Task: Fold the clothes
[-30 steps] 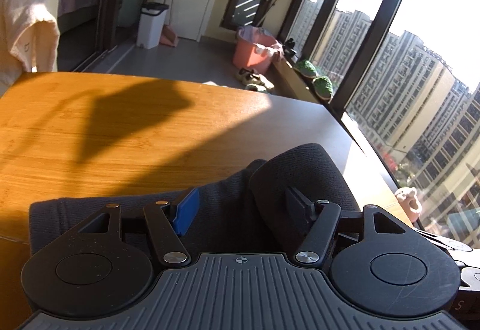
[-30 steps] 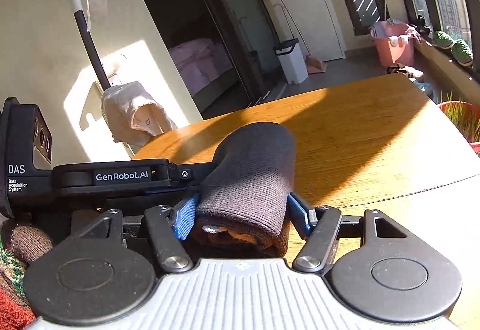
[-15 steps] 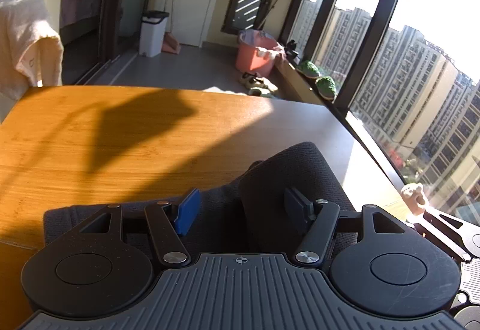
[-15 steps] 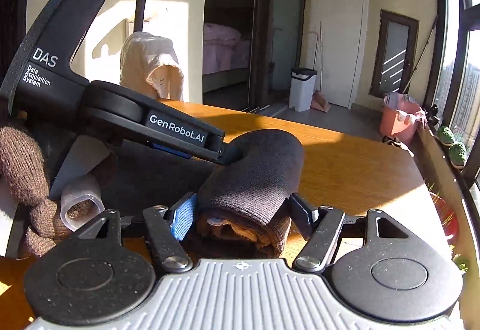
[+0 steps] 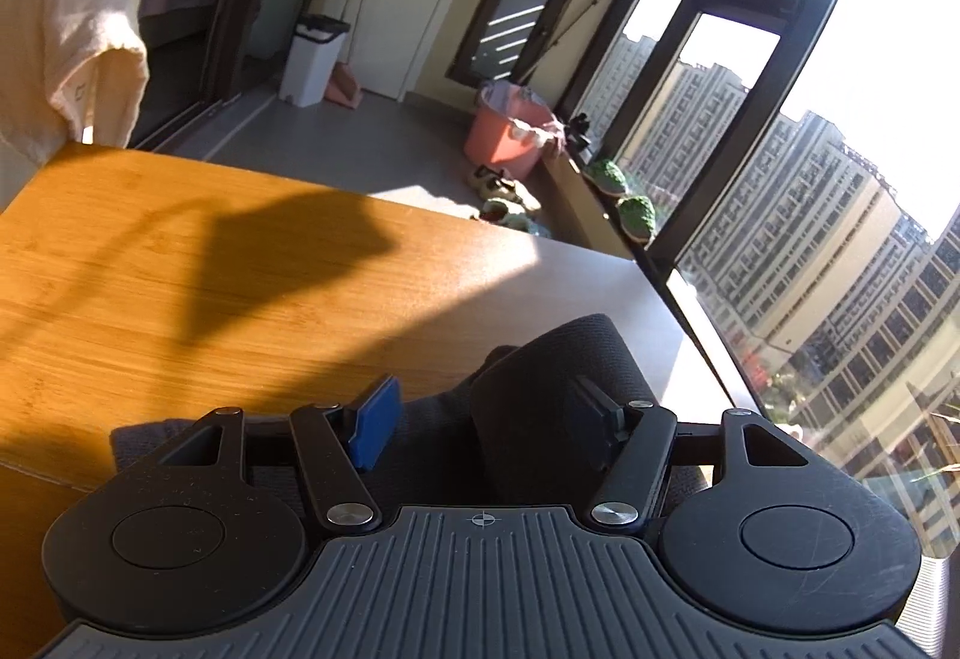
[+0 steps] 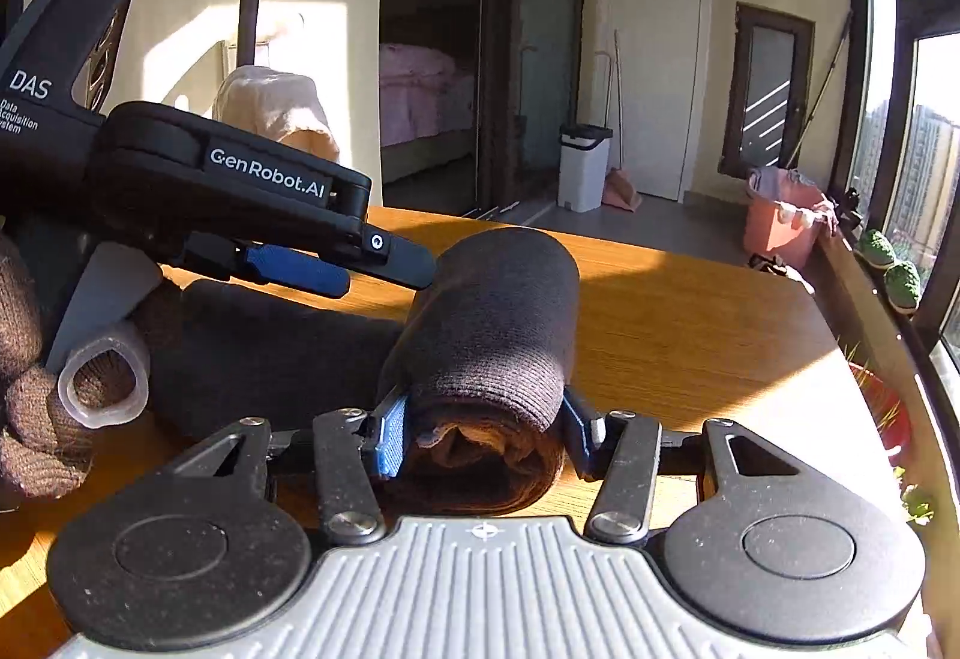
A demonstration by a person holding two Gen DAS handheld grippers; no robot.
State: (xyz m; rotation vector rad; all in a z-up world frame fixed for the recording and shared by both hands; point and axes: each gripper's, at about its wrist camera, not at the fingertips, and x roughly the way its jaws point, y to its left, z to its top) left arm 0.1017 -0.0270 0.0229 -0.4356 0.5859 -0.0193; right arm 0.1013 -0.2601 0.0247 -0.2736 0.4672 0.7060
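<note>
The big wooden tabletop (image 6: 690, 335) holds the dark rolled cloth (image 6: 498, 323). Right tongs (image 6: 480, 434) squeeze the roll's end. Left tongs (image 5: 480, 413) stand open around it. Best to roll slowly, keeping it tight.

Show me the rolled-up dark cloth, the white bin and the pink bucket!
dark cloth (image 6: 498, 323), right wrist view, top of the roll
white bin (image 6: 583, 173), right wrist view, front wall
pink bucket (image 5: 501, 138), left wrist view, side wall

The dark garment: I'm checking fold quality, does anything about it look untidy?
Somewhat. The dark garment is bunched into a thick roll between the right gripper fingers, with brownish fabric poking from its near end; the rest trails flat on the wooden table.
</note>
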